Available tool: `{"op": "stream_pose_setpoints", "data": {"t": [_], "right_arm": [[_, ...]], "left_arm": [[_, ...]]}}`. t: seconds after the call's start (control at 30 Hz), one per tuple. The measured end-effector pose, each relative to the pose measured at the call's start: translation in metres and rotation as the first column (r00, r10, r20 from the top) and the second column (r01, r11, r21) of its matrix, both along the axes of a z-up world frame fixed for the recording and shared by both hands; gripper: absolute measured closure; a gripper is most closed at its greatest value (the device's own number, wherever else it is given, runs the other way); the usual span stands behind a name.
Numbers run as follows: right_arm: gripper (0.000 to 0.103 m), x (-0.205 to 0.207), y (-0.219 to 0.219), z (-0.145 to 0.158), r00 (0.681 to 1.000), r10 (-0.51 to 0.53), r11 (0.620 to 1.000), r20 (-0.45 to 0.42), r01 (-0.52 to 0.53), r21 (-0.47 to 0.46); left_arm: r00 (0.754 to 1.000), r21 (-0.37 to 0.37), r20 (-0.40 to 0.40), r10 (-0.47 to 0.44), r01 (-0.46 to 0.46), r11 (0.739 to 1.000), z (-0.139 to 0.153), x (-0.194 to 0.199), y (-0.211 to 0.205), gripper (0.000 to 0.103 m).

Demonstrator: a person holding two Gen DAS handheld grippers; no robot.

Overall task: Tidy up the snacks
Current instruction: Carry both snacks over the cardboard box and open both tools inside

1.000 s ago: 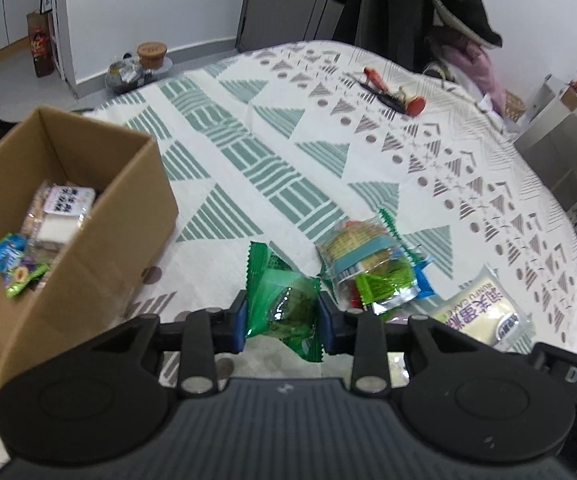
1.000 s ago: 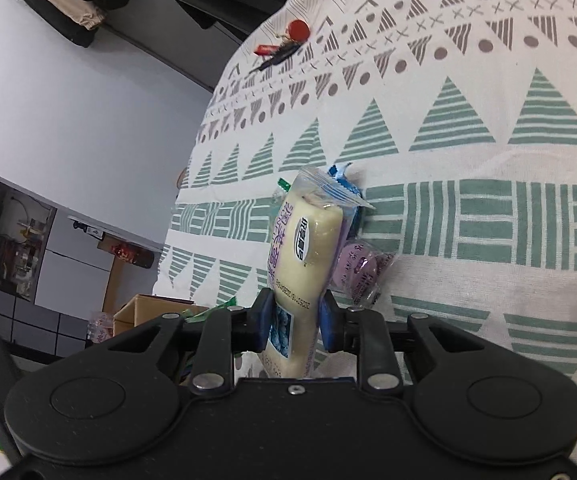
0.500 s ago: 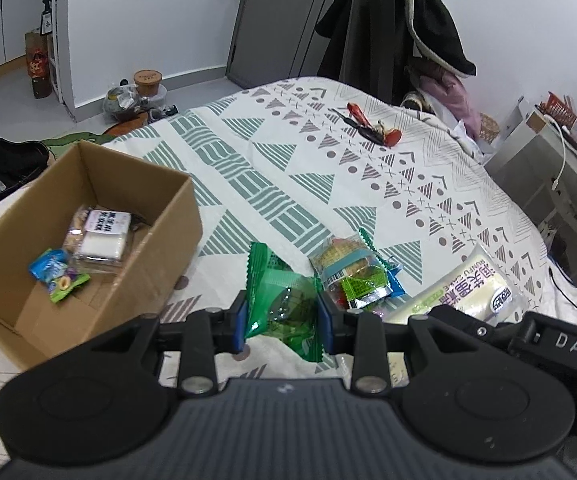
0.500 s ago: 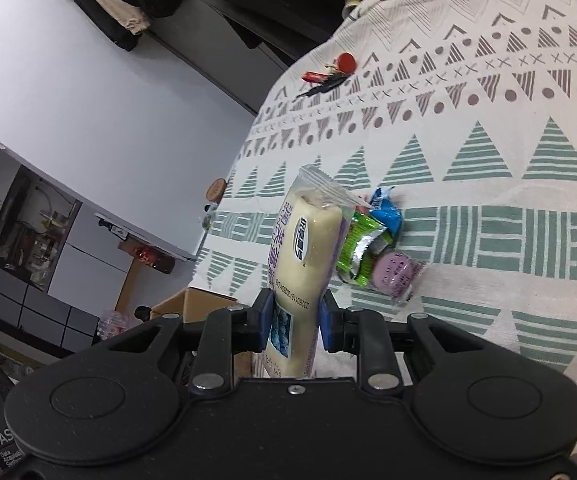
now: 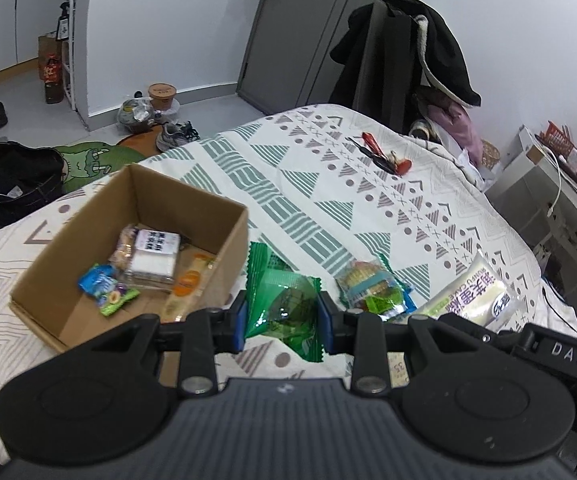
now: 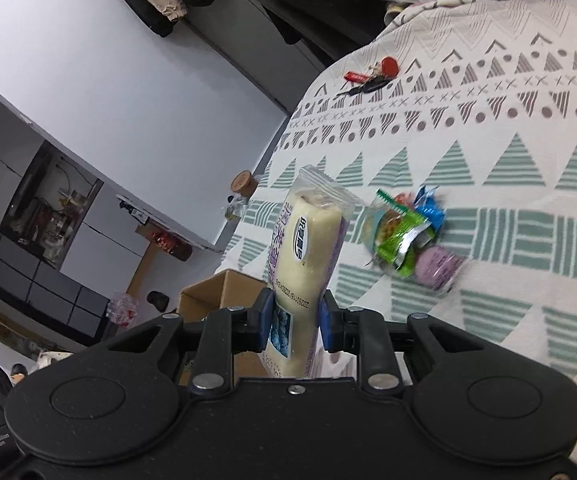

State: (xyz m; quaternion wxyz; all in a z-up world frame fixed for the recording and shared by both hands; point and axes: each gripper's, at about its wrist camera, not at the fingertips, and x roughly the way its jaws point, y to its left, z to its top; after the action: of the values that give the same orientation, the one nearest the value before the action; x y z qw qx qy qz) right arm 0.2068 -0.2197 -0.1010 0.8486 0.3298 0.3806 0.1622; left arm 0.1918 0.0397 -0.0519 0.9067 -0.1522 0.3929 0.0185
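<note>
Cardboard box beside held green packet; loose snack pile right, contents unclear

The cardboard box stands open at the top, so a gripper can enter from above. Its floor is partly taken by several snack packets; the near right corner is bare. Beside the box, a small heap of snacks lies on the bedspread. Farther back, the keys lie well apart, with wide free cloth between.

Purple snack motion-blurred; cake pack partly behind gripper body.
</note>
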Motion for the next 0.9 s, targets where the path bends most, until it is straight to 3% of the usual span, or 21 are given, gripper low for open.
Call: {"op": "stream_pose_setpoints", "data": {"t": [0.47, 0.9], "right_arm": [[0.079, -0.001, 0.063, 0.006, 0.998, 0.062, 0.998, -0.003, -0.062, 0.024], [0.079, 0.021, 0.129, 0.02, 0.989, 0.148, 0.989, 0.001, -0.148, -0.014]], "left_arm": [[0.996, -0.031, 0.018, 0.088, -0.087, 0.996, 0.013, -0.01, 0.071, 0.07], [0.988, -0.092, -0.045, 0.145, -0.148, 0.985, -0.011, -0.003, 0.134, 0.069]]}}
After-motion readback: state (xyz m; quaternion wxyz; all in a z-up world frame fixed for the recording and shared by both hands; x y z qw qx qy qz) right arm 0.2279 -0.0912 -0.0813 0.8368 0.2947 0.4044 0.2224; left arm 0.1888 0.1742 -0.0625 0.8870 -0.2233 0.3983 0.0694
